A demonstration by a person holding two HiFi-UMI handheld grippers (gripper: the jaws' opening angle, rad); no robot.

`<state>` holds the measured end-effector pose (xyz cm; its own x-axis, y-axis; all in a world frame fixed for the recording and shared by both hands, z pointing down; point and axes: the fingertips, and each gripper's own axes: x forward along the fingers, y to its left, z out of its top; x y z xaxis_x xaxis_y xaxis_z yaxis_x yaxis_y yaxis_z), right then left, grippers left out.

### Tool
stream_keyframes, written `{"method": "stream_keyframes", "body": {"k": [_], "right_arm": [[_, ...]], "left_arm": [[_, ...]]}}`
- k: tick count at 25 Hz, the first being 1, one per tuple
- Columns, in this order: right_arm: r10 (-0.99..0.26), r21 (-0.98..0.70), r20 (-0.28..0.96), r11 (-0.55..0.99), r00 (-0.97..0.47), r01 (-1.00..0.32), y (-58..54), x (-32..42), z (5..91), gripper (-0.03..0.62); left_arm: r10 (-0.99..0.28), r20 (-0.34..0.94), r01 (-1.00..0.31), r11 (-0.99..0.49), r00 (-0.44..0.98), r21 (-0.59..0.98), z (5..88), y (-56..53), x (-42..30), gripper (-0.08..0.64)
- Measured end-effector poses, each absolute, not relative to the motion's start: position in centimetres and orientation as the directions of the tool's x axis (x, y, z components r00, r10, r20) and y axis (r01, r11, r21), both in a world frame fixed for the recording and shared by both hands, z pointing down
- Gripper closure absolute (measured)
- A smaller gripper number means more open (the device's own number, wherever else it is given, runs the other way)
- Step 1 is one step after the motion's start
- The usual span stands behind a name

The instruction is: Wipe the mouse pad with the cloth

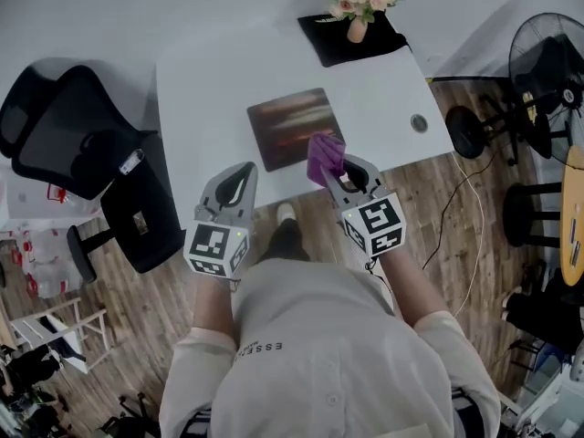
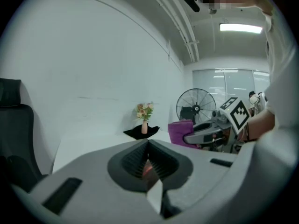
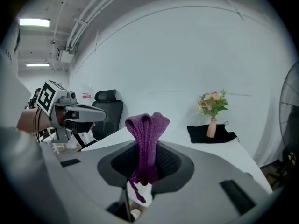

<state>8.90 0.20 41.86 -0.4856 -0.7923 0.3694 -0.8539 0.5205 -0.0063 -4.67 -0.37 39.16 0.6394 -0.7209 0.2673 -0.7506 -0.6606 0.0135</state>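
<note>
The dark mouse pad [image 1: 290, 126] with a reddish pattern lies on the white table [image 1: 201, 89]. A purple knitted cloth [image 1: 326, 156] hangs over the pad's near right corner, and my right gripper [image 1: 332, 173] is shut on it. In the right gripper view the cloth [image 3: 146, 136] stands folded between the jaws. My left gripper [image 1: 244, 169] hovers over the table's near edge, left of the pad, shut with nothing in it. The left gripper view shows its jaws [image 2: 148, 158] closed, and the cloth [image 2: 180, 133] to the right.
A vase of flowers [image 1: 359, 7] stands on a black mat [image 1: 351, 39] at the table's far right corner. A round grommet [image 1: 419, 123] sits near the right edge. A black office chair [image 1: 82, 135] is left of the table, a floor fan [image 1: 547, 62] right.
</note>
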Motion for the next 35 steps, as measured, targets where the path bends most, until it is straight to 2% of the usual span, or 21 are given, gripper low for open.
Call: {"method": "stream_keyframes", "body": {"k": [15,26,35], "right_arm": [[-0.555,-0.097,0.565,0.690,-0.610,-0.717,-15.9,0.0,49.3,0.502],[-0.387,-0.188,0.706,0.706,-0.593,-0.683,-19.2,-3.7,56.4,0.502],[-0.300,-0.203,0.755,0.739,-0.583,-0.642,-19.9,-4.9,59.2,0.502]], "left_arm": [[-0.765,0.337,-0.821,-0.570,0.549,0.042,44.3,-13.9,-11.0,0.558],[-0.777,0.316,-0.830,-0.554,0.545,0.071,46.5,-16.7,-13.0,0.558],[-0.790,0.331,-0.847,-0.528,0.517,0.064,46.6,-18.0,-13.2,0.558]]}}
